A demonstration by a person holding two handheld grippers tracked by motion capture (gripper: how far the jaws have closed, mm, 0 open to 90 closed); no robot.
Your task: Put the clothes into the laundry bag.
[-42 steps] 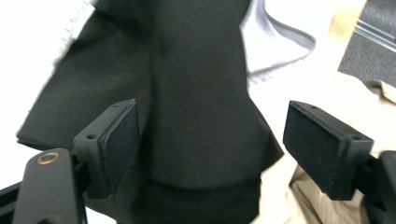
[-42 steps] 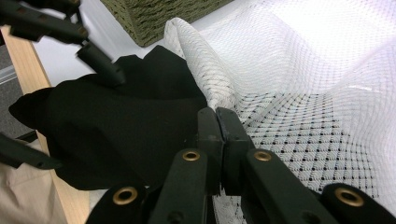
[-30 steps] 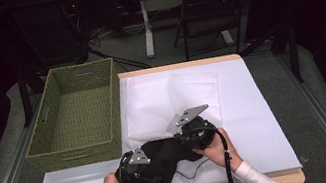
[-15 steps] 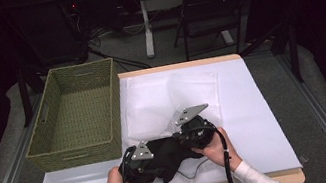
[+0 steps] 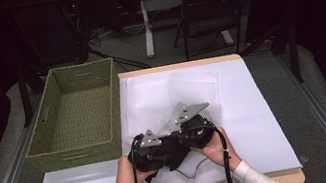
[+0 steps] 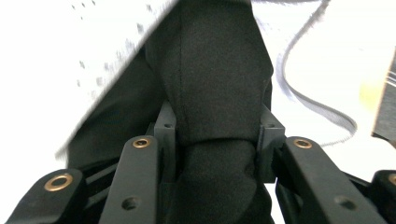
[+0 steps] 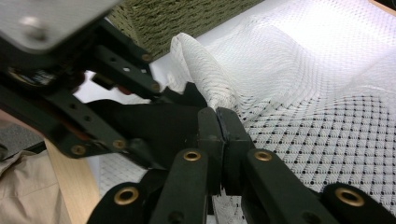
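A black cloth [image 5: 171, 157] lies near the table's front edge, on a white mesh bag [image 5: 172, 95]. My left gripper [image 5: 174, 154] is shut on the black cloth [image 6: 215, 70]; its jaws have just been closing, and the fabric is bunched between its pads [image 6: 268, 135]. My right gripper [image 7: 219, 116] is shut on a raised fold of the mesh bag [image 7: 205, 79], right beside the black cloth [image 7: 154, 121]. In the high view the right gripper [image 5: 182, 141] sits close against the left one. The bag's grey drawstring [image 6: 303, 88] loops over the white surface.
A woven green basket [image 5: 78, 111] stands at the table's left, close to the bag; its wall [image 7: 187, 18] rises behind the left gripper. A white sheet [image 5: 255, 105] covers the tabletop. A folding chair [image 5: 208, 12] stands beyond the far edge.
The left gripper has shifted right and a little up with the black cloth, drawing it closer to the right gripper. The right gripper has stayed in place.
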